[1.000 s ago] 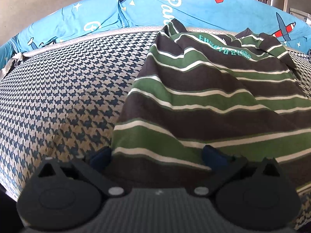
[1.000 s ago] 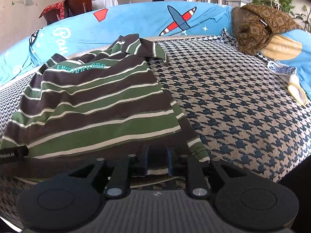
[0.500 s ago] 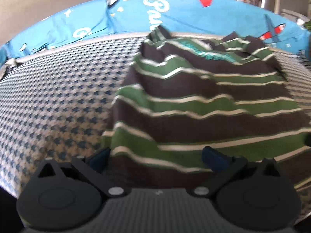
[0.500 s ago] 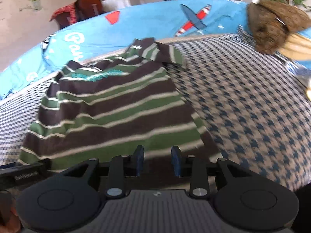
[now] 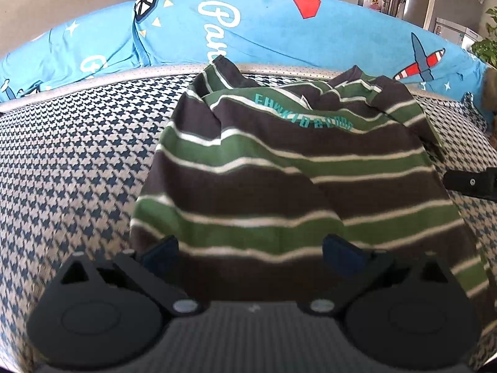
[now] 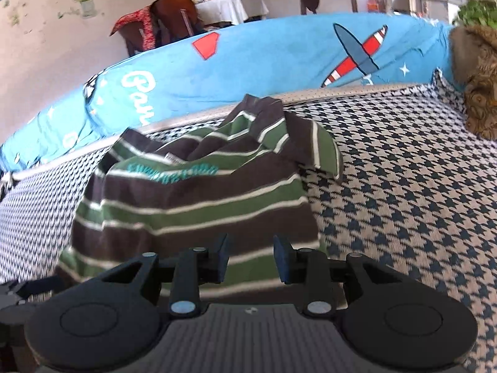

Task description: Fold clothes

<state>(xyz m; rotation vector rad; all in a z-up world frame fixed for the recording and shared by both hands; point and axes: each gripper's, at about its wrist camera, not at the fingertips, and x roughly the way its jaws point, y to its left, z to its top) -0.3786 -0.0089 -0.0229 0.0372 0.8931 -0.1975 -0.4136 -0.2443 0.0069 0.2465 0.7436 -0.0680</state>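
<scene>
A brown and green striped shirt [image 5: 295, 168] with teal lettering lies rumpled on a houndstooth-covered bed [image 5: 77, 161]. My left gripper [image 5: 251, 255] is open, its blue pads wide apart at the shirt's near hem. In the right wrist view the same shirt [image 6: 192, 199] lies bunched toward the far edge, its sleeve folded over at the right. My right gripper [image 6: 251, 258] is open, its pads apart with the shirt's near hem between them. The right gripper's side also shows at the right edge of the left wrist view [image 5: 472, 181].
A blue quilt [image 5: 248, 31] with plane and letter prints runs along the bed's far edge. A brown patterned cloth [image 6: 478, 77] lies at the bed's far right. Chairs and a table [image 6: 217, 9] stand behind the bed.
My right gripper has opened from shut to pads apart. The shirt's near part has bunched up toward the far edge. Both grippers have moved forward over it.
</scene>
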